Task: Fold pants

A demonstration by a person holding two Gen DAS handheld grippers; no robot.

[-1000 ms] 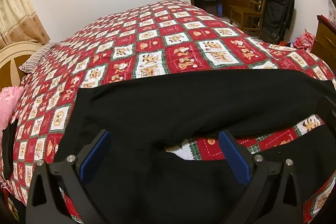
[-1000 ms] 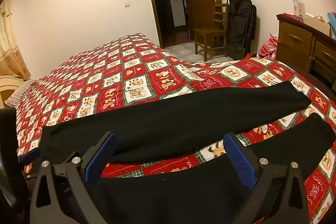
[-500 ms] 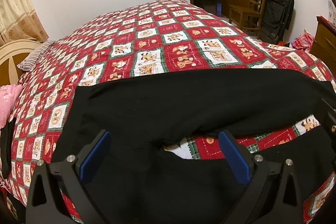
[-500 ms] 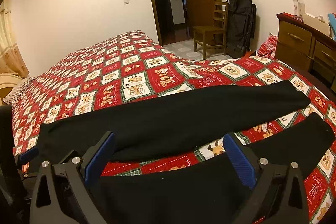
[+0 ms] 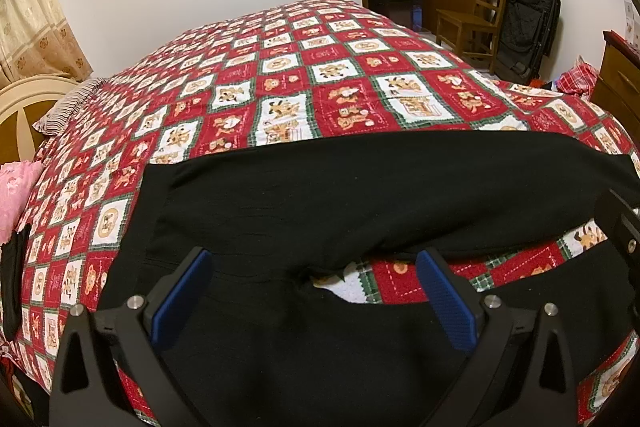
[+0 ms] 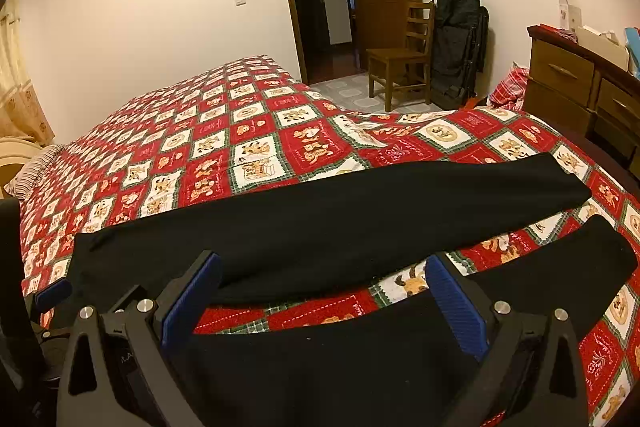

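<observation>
Black pants [image 5: 320, 203] lie flat on the bed, waistband at the left, both legs running right with a gap of quilt between them. My left gripper [image 5: 312, 291] is open and empty, above the crotch where the legs split. My right gripper [image 6: 320, 291] is open and empty, above the near leg [image 6: 360, 359]. The far leg [image 6: 340, 219] stretches to its cuff at the right. The left gripper's blue tip [image 6: 52, 293] shows at the left edge of the right wrist view.
The bed has a red patchwork quilt [image 5: 320, 99]. A striped pillow [image 5: 68, 107] and a pink cloth [image 5: 16, 195] lie at the left. A wooden chair [image 6: 400, 59], a black bag [image 6: 460, 43] and a dresser [image 6: 580, 87] stand to the right.
Both cameras have shifted slightly, so the pants sit a little differently in view. The jaws stay open and the pants have not moved.
</observation>
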